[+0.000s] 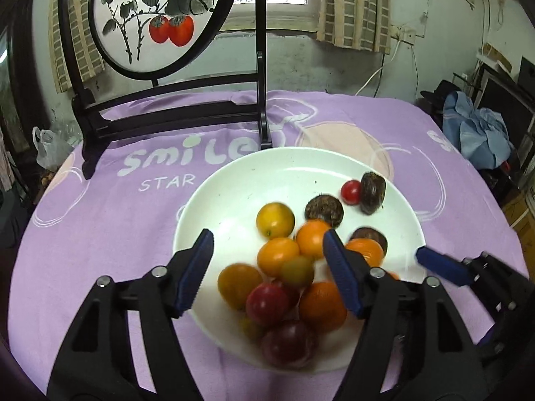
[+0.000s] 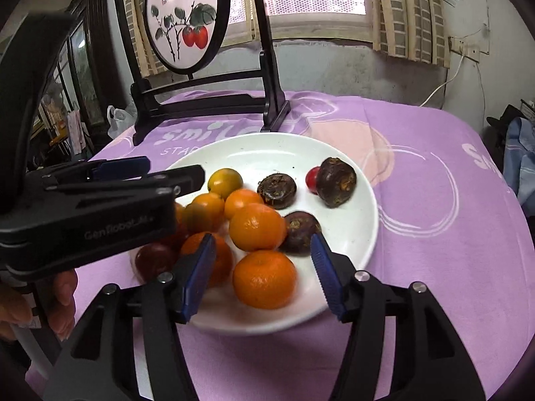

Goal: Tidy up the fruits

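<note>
Left gripper (image 1: 267, 267): jaws apart, holding nothing, over the fruit pile.
Right gripper (image 2: 260, 270): jaws apart, empty, a mandarin (image 2: 264, 279) between them untouched.
Fruits: heaped on white plate (image 2: 354, 234), frame centre.
Plate: on purple tablecloth (image 2: 418, 267).

"smile" and "STAR" in white on the purple cloth (image 1: 133, 220) over the bench, "GenRobot.AI" in grey on the left gripper (image 2: 157, 173) body, unreadable brush characters on round painted screen (image 1: 157, 10)

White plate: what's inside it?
The white plate holds orange tangerines, dark brown fruits and small red fruits. The left gripper hides some.
</note>
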Demonstrator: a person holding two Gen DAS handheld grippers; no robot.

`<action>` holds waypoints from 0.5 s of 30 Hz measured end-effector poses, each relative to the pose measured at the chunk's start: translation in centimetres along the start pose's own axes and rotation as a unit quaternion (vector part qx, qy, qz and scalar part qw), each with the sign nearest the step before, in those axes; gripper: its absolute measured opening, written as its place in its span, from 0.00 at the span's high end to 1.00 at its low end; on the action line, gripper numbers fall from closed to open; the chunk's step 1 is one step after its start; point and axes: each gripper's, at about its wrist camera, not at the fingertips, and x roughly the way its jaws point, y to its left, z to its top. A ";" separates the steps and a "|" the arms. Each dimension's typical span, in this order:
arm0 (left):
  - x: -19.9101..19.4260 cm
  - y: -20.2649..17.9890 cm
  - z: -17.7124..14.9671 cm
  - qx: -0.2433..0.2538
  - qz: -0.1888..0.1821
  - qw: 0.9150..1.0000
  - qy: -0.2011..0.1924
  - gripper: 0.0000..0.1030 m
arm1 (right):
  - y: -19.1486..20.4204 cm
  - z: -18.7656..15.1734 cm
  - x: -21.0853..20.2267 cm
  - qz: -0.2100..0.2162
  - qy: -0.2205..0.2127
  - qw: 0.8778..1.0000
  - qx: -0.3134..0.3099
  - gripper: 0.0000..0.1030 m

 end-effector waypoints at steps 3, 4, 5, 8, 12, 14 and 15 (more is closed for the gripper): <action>-1.3 -0.1 -1.0 0.011 0.005 1.000 -0.005 0.27 | -0.2 -1.0 -1.4 -0.004 0.008 1.000 -0.003 0.40; -1.7 -0.1 -1.4 0.012 0.006 1.000 -0.006 0.26 | -0.2 -1.3 -1.7 -0.006 0.011 1.000 -0.003 0.38; -2.3 0.0 -1.9 0.009 0.004 1.000 -0.008 0.25 | -0.3 -1.8 -2.3 -0.009 0.013 1.000 -0.002 0.38; -3.5 0.2 -3.3 -0.002 -0.001 1.000 -0.008 0.23 | -0.4 -3.1 -3.8 -0.014 0.020 1.000 0.004 0.38; -5.4 0.1 -6.0 -0.001 0.005 1.000 -0.005 0.20 | -0.6 -5.1 -5.7 -0.023 0.024 0.999 0.016 0.37; -6.3 0.3 -7.5 -0.006 0.004 1.000 -0.003 0.16 | -0.6 -6.3 -6.5 -0.032 0.025 0.999 0.022 0.37; -6.7 0.4 -8.2 -0.009 0.004 1.000 -0.002 0.15 | -0.7 -6.9 -6.8 -0.035 0.027 0.999 0.025 0.37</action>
